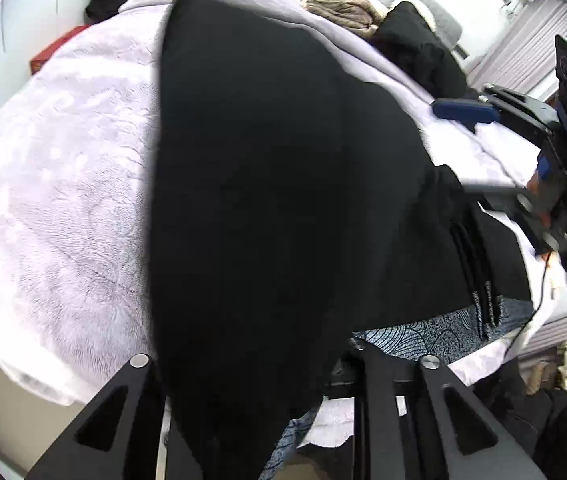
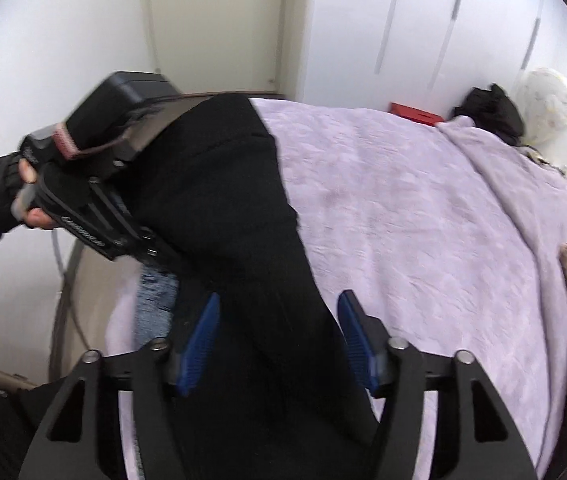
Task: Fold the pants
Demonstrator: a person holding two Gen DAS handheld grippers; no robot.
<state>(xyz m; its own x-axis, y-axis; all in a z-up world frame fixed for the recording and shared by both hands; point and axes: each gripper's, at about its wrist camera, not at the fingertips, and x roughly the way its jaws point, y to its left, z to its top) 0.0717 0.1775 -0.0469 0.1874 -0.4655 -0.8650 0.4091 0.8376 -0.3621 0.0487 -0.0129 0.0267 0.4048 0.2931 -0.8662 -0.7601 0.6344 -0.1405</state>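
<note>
I have the black pants (image 2: 243, 208) stretched lengthwise along the bed's (image 2: 423, 216) near edge, my left tool (image 2: 155, 252) pinched shut on the far end, my right tool (image 2: 279, 344) straddling the nearer stretch, blue pads apart, not gripping.

black pants (image 1: 275, 208) hide the left gripper (image 1: 267, 420) fingertips (grip unseen); the pants' far end is cut off.

The right hand-held gripper (image 2: 279, 344) has blue pads spread apart; the left hand-held gripper (image 2: 163, 248) angles downward.
</note>
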